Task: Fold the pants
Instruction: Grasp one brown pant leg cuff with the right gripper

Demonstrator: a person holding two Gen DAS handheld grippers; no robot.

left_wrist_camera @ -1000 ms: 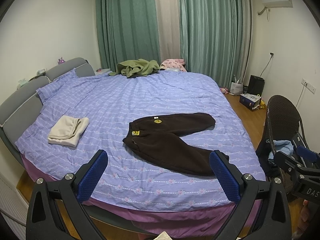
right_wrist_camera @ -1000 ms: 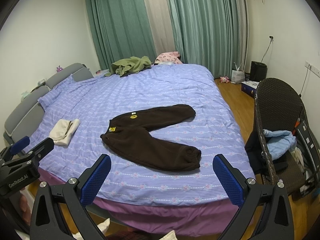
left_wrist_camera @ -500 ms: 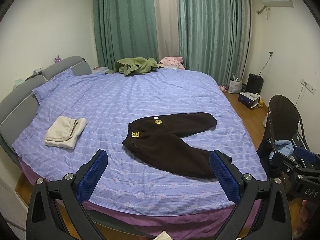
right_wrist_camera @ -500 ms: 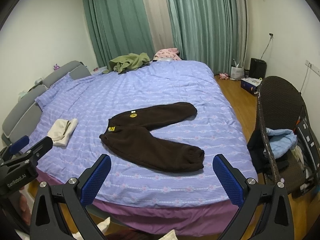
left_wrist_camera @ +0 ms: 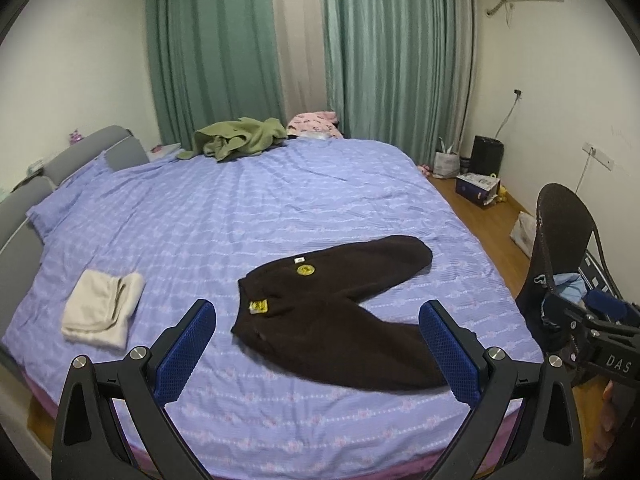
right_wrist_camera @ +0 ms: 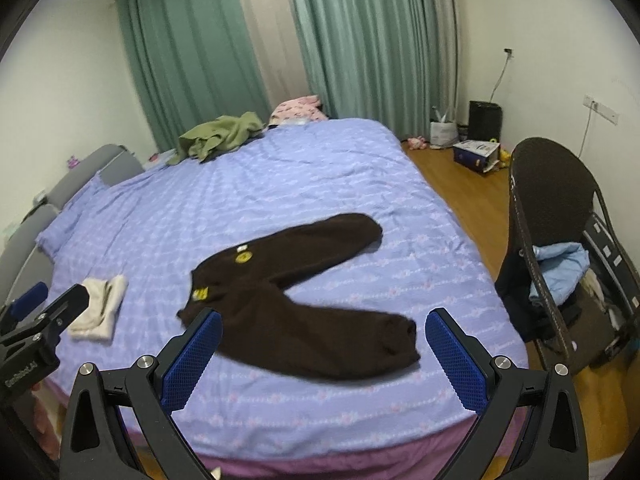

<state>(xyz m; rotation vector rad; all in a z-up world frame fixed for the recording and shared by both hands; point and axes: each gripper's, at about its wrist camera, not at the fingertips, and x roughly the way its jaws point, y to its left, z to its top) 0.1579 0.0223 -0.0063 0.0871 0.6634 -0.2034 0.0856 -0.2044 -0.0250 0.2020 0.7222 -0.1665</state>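
Left wrist view. Left tool [left_wrist_camera: 320,346]: spread wide, blue-padded fingers [left_wrist_camera: 185,348] empty, held over the near edge of the bed [left_wrist_camera: 280,192]. Pants [left_wrist_camera: 340,304]: dark brown, lying flat and unfolded on the lilac bedcover, near the front edge; waistband toward the left with two yellow patches, legs splayed in a V toward the right, lower leg end partly hidden behind the right finger. Folded cream cloth [left_wrist_camera: 102,308]: on the bedcover, well to the left of the pants. Green garment [left_wrist_camera: 240,138] and pink garment [left_wrist_camera: 316,122]: bunched at the far side of the bed, below teal curtains [left_wrist_camera: 384,52]. Dark wicker chair [left_wrist_camera: 560,232]: beside the bed on the right. Right tool [left_wrist_camera: 592,320]: seen at the right edge, in front of the chair; opening not discernible from here.

Right wrist view, slightly blurred. Right tool [right_wrist_camera: 324,354]: spread wide, nothing between its blue fingers [right_wrist_camera: 456,356], held above the bed [right_wrist_camera: 300,168] edge. Pants [right_wrist_camera: 296,300]: same flat V, between and just beyond the fingers, not touched. Cream cloth [right_wrist_camera: 100,308]: left of the pants. Left tool [right_wrist_camera: 44,304]: partly visible at the left edge. Chair [right_wrist_camera: 548,208]: right of the bed, holding a light blue garment [right_wrist_camera: 560,268]. Wooden floor [right_wrist_camera: 460,184]: beyond the chair.
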